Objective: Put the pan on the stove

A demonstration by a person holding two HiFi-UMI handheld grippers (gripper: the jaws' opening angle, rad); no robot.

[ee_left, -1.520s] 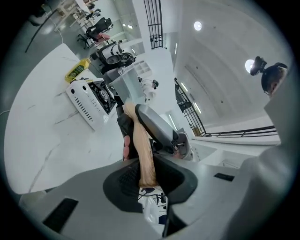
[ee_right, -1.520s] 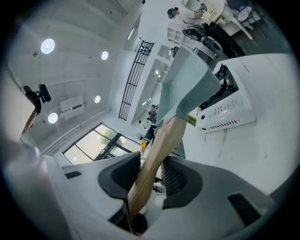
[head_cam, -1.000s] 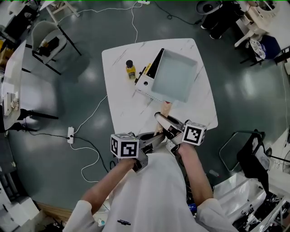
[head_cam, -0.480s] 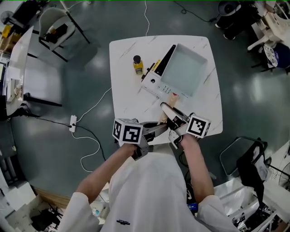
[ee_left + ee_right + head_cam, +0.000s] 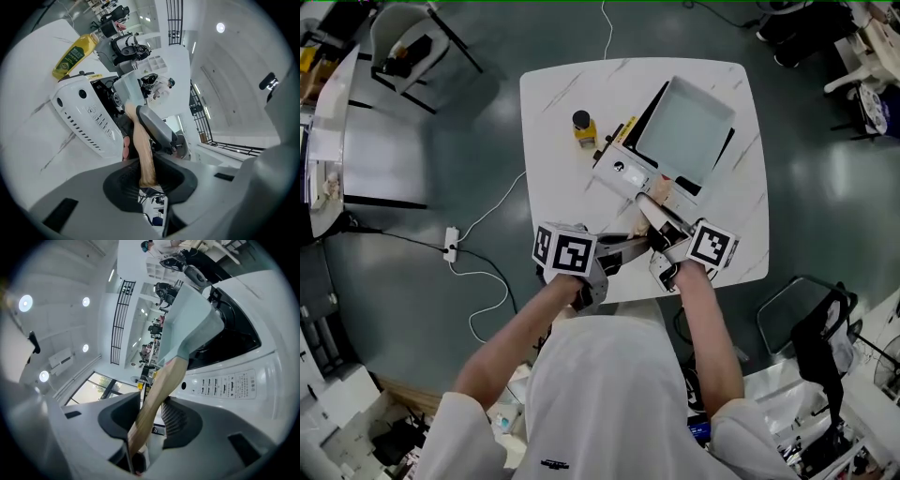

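Observation:
A square pale-green pan [image 5: 689,127] with a wooden handle [image 5: 655,194] lies over the black top of a white induction stove [image 5: 622,172] on the marble table [image 5: 558,202]. I cannot tell whether it rests on the stove. Both grippers hold the handle. My right gripper [image 5: 664,228] is shut on it nearer the pan, and my left gripper [image 5: 622,255] is shut on its end. In the left gripper view the handle [image 5: 143,150] runs out of the left gripper [image 5: 145,176] past the stove's control panel [image 5: 86,117]. In the right gripper view the right gripper [image 5: 146,420] clamps the handle [image 5: 157,399] below the pan [image 5: 192,324].
A yellow bottle with a dark cap [image 5: 583,128] stands left of the stove, seen too in the left gripper view [image 5: 75,52]. The table's front edge lies just below the grippers. A cable [image 5: 478,234] trails on the floor to the left, and a chair [image 5: 412,42] stands far left.
The pan and both grippers have moved a little forward and right over the stove, baring more of its control panel. Both grips on the handle are the same.

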